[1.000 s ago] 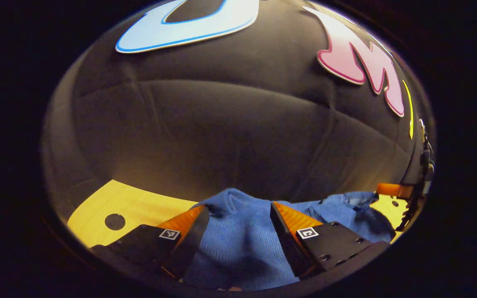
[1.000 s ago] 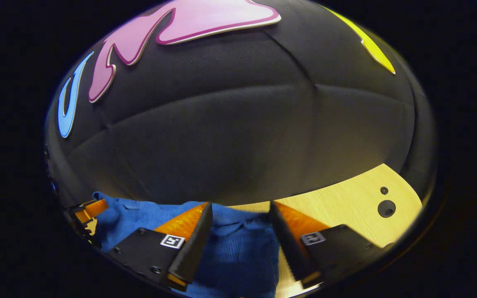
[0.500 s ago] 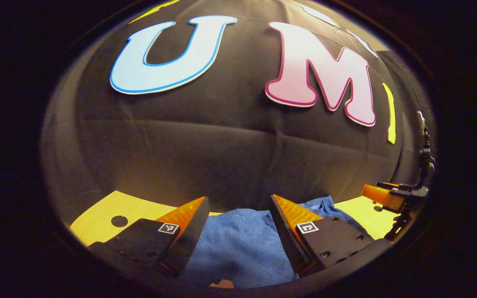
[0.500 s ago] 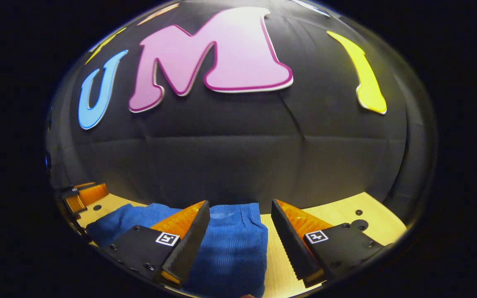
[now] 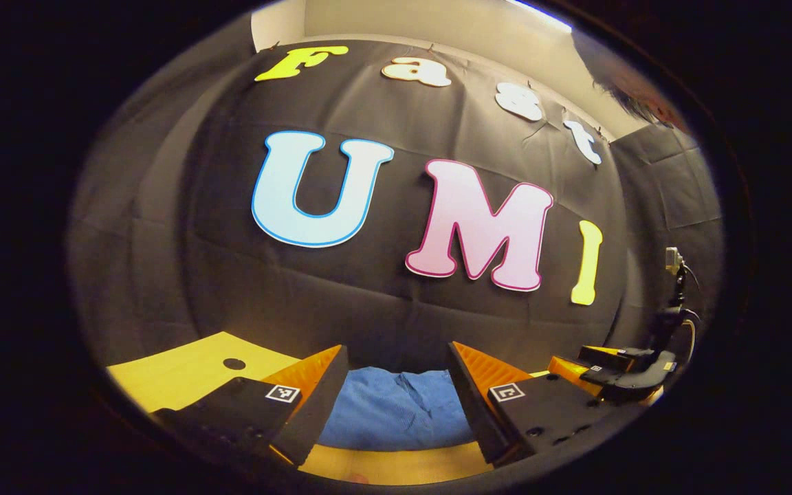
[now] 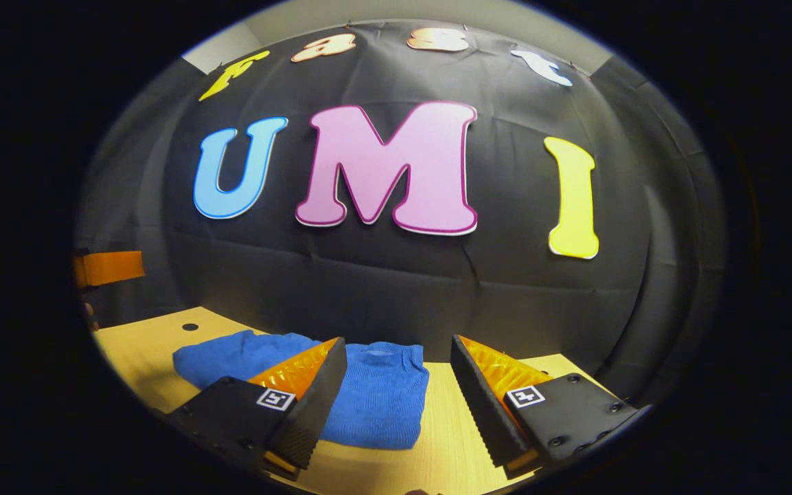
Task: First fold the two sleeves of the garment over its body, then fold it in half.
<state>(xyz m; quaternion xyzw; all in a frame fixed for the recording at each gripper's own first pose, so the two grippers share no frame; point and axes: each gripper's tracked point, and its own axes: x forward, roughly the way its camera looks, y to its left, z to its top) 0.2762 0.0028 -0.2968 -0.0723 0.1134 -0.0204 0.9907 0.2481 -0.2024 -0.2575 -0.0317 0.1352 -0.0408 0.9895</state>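
Both grippers, left gripper and right gripper, have fingers spread wide, holding nothing. The blue sweater lies folded at 12 o'clock; lift away gently, without snagging it.

Knit cloth on pale wood

The blue garment is ribbed, matt knit; the table beneath it is smooth, light-grained wood.

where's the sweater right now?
The folded blue sweater lies on the wooden table, low centre-left in the right gripper view, just beyond the open right tongs. In the left gripper view it sits between the left tongs' fingers.
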